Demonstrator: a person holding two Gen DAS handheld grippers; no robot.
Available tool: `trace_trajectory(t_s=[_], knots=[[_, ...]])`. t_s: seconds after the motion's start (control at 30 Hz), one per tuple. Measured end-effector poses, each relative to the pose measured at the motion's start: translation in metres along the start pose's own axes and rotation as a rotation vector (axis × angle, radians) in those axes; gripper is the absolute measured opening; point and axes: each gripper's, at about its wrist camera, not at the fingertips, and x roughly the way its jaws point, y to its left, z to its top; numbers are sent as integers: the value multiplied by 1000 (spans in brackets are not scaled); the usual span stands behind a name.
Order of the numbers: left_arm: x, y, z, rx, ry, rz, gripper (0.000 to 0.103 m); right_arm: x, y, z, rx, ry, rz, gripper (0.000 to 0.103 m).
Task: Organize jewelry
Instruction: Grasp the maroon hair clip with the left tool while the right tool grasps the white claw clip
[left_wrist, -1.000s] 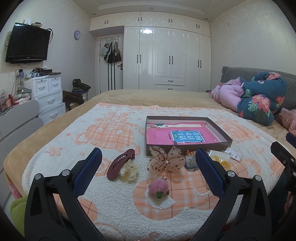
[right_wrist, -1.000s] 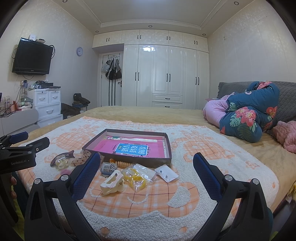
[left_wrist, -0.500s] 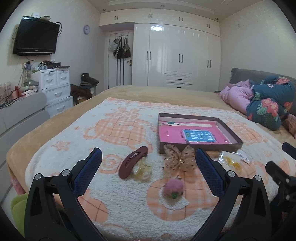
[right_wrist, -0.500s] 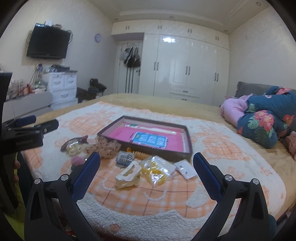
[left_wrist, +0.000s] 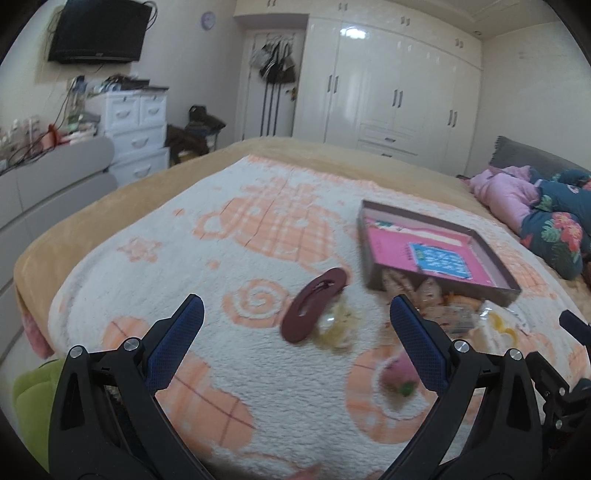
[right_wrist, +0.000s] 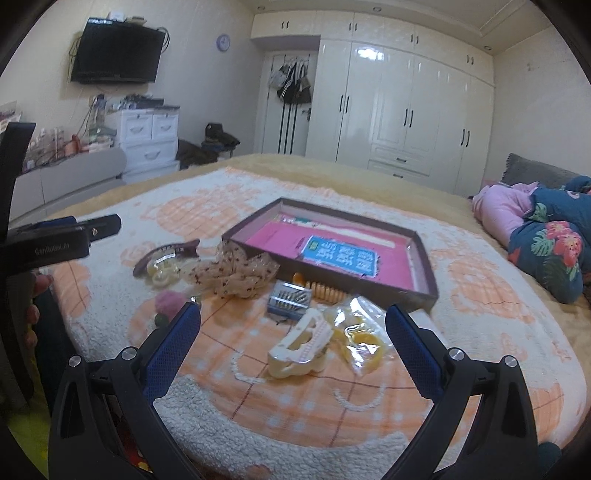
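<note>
A shallow brown box with a pink lining (left_wrist: 436, 254) (right_wrist: 332, 254) lies on the blanket. In front of it lie hair pieces: a maroon clip (left_wrist: 314, 304) (right_wrist: 166, 253) over a pale yellow claw clip (left_wrist: 338, 326), a beige dotted bow (right_wrist: 236, 273), a pink pom-pom (left_wrist: 397, 378) (right_wrist: 168, 301), a cream claw clip (right_wrist: 301, 345), a blue-grey comb clip (right_wrist: 290, 301), an orange comb (right_wrist: 323, 291) and yellow items in a clear bag (right_wrist: 360, 338). My left gripper (left_wrist: 295, 336) is open and empty, just short of the maroon clip. My right gripper (right_wrist: 293, 338) is open and empty, over the cream clip.
The orange and white blanket (left_wrist: 258, 229) covers a bed. Pink and floral bedding (right_wrist: 543, 236) is piled at the right. A white drawer unit (left_wrist: 136, 129) and a grey bench (left_wrist: 55, 184) stand left of the bed. The left gripper's body (right_wrist: 55, 240) shows at the right view's left edge.
Both grippers have swung left and moved in closer to the bed. The items now appear larger and shifted right in the left wrist view. Both stay open.
</note>
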Motion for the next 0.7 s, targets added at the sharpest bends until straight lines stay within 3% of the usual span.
trace_trajectory(t_s=[0.23, 0.47, 0.7], knots=[[28, 7, -3, -6, 108, -29, 93, 28, -4, 3, 42, 63, -5, 97], [67, 9, 0, 56, 220, -23, 93, 45, -5, -8, 49, 123, 4, 96], [81, 10, 8, 49, 250, -132, 87, 49, -4, -12, 45, 135, 16, 92]])
